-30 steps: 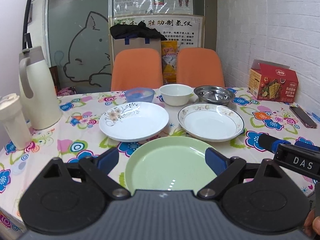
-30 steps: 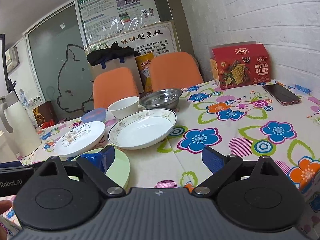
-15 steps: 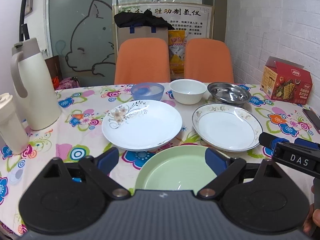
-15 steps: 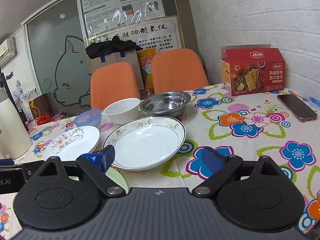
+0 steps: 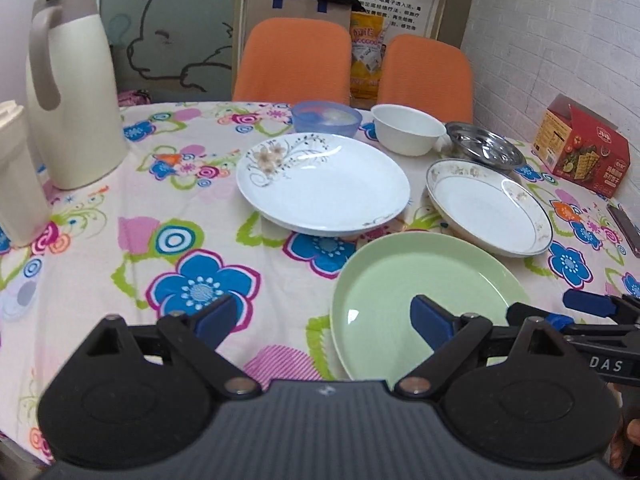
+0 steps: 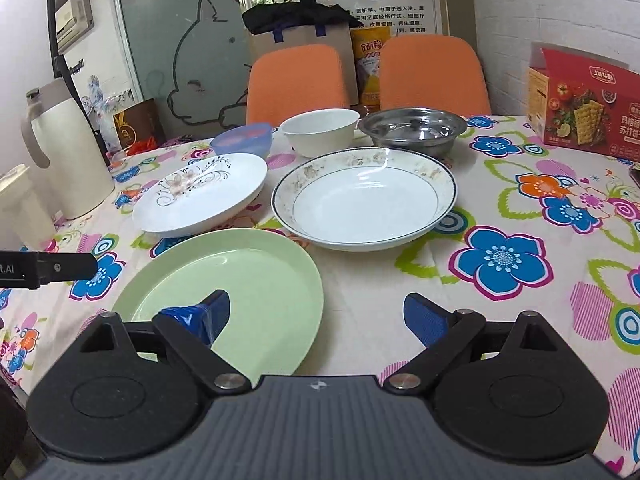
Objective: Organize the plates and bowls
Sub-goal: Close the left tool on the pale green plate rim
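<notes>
A green plate (image 5: 420, 300) (image 6: 232, 280) lies nearest on the flowered table. Behind it sit a white flower-patterned plate (image 5: 324, 184) (image 6: 200, 194) and a deep gold-rimmed plate (image 5: 488, 208) (image 6: 364, 200). Farther back stand a blue bowl (image 5: 326, 118) (image 6: 242, 140), a white bowl (image 5: 408, 130) (image 6: 322, 130) and a steel bowl (image 5: 484, 146) (image 6: 412, 124). My left gripper (image 5: 320, 320) is open above the green plate's left rim, holding nothing. My right gripper (image 6: 316, 314) is open over that plate's right edge, also holding nothing.
A cream thermos jug (image 5: 72, 88) (image 6: 68, 148) and a cream cup (image 5: 16, 176) stand at the left. A red cracker box (image 5: 584, 148) (image 6: 584, 104) and a phone (image 5: 626, 228) lie at the right. Two orange chairs (image 5: 296, 64) (image 6: 432, 74) stand behind the table.
Both grippers have swung left and tilted down toward the table; the green plate now sits to the right in the left view and fuller in the right view. The dishes have not moved.
</notes>
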A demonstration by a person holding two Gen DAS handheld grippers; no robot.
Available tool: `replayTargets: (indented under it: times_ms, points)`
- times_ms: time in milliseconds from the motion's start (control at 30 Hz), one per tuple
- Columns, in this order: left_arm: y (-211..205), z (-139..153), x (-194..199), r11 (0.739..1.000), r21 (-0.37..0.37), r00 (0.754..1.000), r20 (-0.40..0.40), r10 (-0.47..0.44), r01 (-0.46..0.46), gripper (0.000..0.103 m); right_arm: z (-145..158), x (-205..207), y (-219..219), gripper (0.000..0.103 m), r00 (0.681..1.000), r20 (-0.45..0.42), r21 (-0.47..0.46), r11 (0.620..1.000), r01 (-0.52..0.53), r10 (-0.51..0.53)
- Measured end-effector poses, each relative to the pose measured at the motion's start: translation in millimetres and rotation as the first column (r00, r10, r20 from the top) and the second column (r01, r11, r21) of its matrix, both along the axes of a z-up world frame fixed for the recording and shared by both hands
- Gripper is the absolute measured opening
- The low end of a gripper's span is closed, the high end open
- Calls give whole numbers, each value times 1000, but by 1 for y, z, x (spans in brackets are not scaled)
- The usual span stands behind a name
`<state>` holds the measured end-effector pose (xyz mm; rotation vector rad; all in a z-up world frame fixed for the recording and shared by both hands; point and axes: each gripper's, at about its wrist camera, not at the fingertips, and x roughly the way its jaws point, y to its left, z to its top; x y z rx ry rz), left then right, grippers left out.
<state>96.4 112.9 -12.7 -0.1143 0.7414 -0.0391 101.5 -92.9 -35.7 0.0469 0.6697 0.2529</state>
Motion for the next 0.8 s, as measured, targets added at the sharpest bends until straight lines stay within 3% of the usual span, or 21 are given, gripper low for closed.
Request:
replayTargets:
  times_ms: [267, 300, 333, 400, 567, 667, 800]
  points:
    - [-13, -18, 14, 998, -21, 998, -26, -55, 55, 90, -19, 11, 16, 81, 998, -57, -52, 998, -44, 41]
    - [-14, -20, 16, 998, -25, 998, -33, -60, 60, 85, -21, 11, 17, 82, 997, -57, -52, 997, -48, 45]
    - [-16, -24, 19, 997, -27, 997, -46, -69, 68, 65, -22, 10, 19, 82, 998, -49, -66, 997, -50, 47]
    - [-19, -32, 25, 996, -35, 992, -90, -84, 82, 42, -24, 8, 25, 83, 997, -39, -110, 992, -64, 60]
    - [-25, -34, 25, 995, 10, 993, -72, -94, 95, 44, -30, 1, 22, 84, 996, 28, -96, 992, -76, 79]
    - [-27, -33, 27, 996, 20, 993, -77, -89, 91, 45, -28, 4, 28, 84, 999, 24, -100, 994, -47, 49]
    - [-27, -33, 27, 996, 24, 993, -77, -87, 90, 45, -30, 2, 35, 79, 992, 46, -98, 989, -112, 117]
